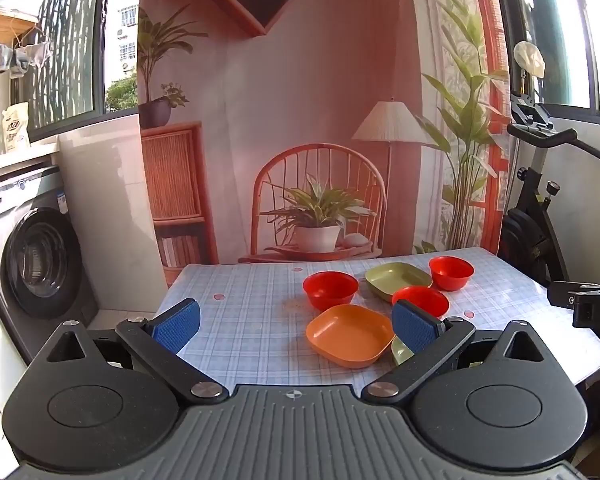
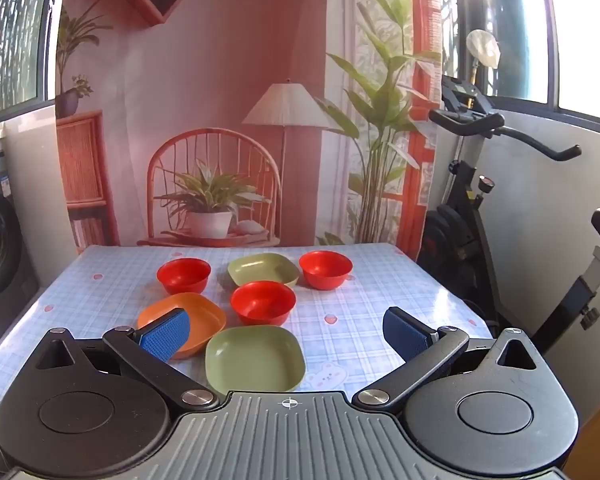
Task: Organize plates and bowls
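Observation:
Three red bowls stand on the checked table (image 2: 360, 320): one at the left (image 2: 184, 275), one in the middle (image 2: 263, 302), one at the far right (image 2: 325, 268). A green plate (image 2: 262, 268) lies at the back between them, an orange plate (image 2: 196, 318) at the front left, and a second green plate (image 2: 254, 358) nearest. My right gripper (image 2: 286, 334) is open and empty above the near green plate. My left gripper (image 1: 296, 326) is open and empty over the table's front, with the orange plate (image 1: 350, 336) between its fingers and the red bowls (image 1: 330, 290) beyond.
A washing machine (image 1: 40, 260) stands left of the table. An exercise bike (image 2: 480, 200) stands at the right. A printed backdrop (image 2: 220, 100) hangs behind the table. The right gripper's body (image 1: 592, 304) shows at the left wrist view's right edge.

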The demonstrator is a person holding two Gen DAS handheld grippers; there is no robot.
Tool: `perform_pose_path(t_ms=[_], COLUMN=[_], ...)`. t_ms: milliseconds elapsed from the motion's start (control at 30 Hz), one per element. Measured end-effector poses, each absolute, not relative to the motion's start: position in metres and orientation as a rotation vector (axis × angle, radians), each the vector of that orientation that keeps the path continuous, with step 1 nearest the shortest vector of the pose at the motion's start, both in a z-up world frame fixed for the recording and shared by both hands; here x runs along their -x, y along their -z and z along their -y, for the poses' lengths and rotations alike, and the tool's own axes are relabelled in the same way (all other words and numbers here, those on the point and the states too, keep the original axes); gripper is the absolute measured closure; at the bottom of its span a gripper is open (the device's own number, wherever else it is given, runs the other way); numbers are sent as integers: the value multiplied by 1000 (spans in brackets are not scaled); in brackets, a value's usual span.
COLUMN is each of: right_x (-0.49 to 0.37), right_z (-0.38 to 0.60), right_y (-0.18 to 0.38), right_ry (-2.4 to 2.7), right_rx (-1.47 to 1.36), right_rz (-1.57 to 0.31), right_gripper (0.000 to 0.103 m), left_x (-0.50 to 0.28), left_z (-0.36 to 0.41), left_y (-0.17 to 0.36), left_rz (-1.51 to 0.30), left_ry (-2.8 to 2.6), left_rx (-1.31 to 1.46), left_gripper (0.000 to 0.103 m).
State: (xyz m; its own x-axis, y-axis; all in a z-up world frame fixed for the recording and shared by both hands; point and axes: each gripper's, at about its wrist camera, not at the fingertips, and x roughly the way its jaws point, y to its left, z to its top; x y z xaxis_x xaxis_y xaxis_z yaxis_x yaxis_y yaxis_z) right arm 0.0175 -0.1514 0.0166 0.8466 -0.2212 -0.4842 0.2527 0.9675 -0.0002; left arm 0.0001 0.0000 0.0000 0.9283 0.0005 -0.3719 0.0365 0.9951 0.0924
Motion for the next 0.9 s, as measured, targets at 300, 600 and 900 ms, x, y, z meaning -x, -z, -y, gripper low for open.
perform_pose_path(t_ms=[300,600,900], right_x=[-17,-16,-16], right_z=[152,153,153], right_y=[-17,-17,-18], right_ry=[251,250,250], right_rx=[-65,-65,-64], right_rz=[-499,-497,-495], right_gripper=[0,0,0], left_x=[0,0,3], left_z=[0,-3,-1], left_y=[0,0,0], left_rz=[-377,-373,-371], left_ry=[17,18,18], left_rx=[-97,-94,-93], left_gripper=[0,0,0])
